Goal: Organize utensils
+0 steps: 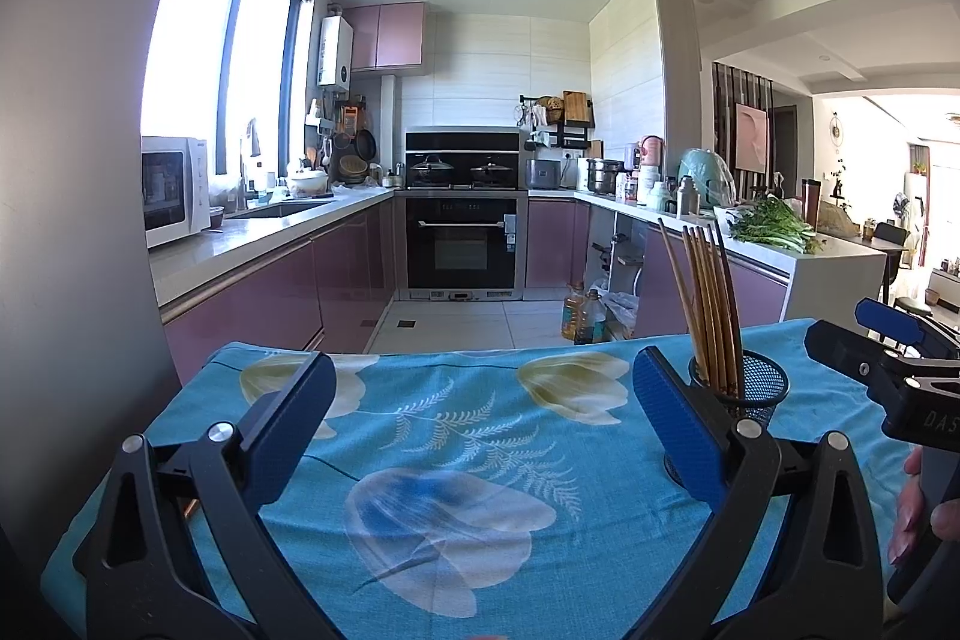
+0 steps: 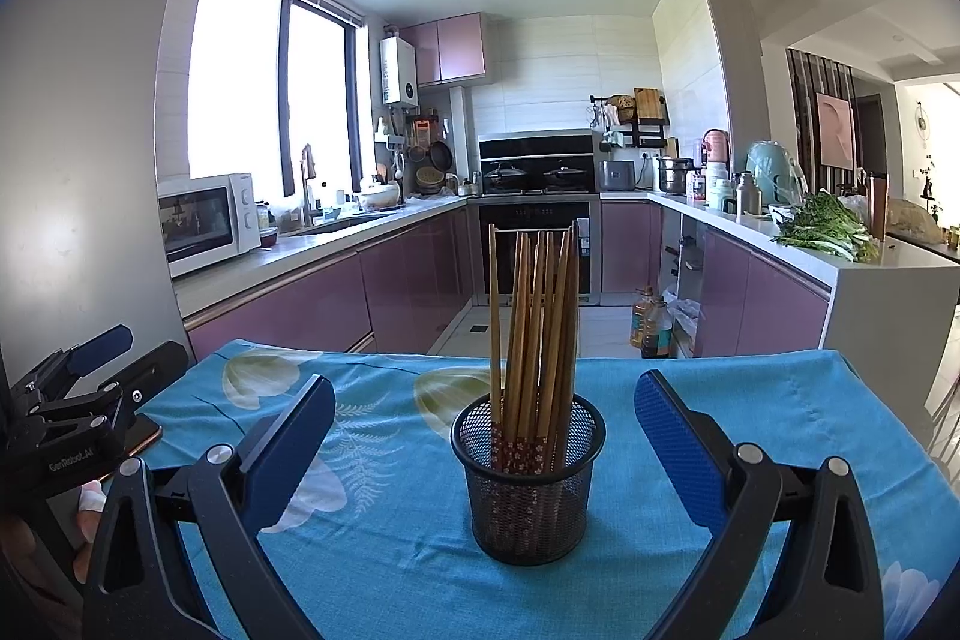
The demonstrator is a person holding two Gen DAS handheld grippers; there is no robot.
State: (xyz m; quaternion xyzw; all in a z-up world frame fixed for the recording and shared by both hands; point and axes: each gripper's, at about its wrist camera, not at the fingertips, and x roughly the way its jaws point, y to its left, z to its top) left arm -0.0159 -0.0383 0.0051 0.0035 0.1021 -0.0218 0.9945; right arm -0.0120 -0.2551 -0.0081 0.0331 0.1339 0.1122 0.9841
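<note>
Right, both claws are spread wide and empty above the blue flowered tablecloth (image 2: 390, 538). The right gripper (image 2: 485, 445) frames the black mesh cup (image 2: 528, 490) squarely between its fingers without touching it, wooden chopsticks (image 2: 534, 328) bunched upright inside. The left gripper (image 1: 485, 424) hovers beside it, the cup just past its right finger.

Floral tablecloth (image 2: 390, 550), microwave (image 2: 204, 220), oven (image 1: 462, 244), greens (image 2: 825, 226)
</note>
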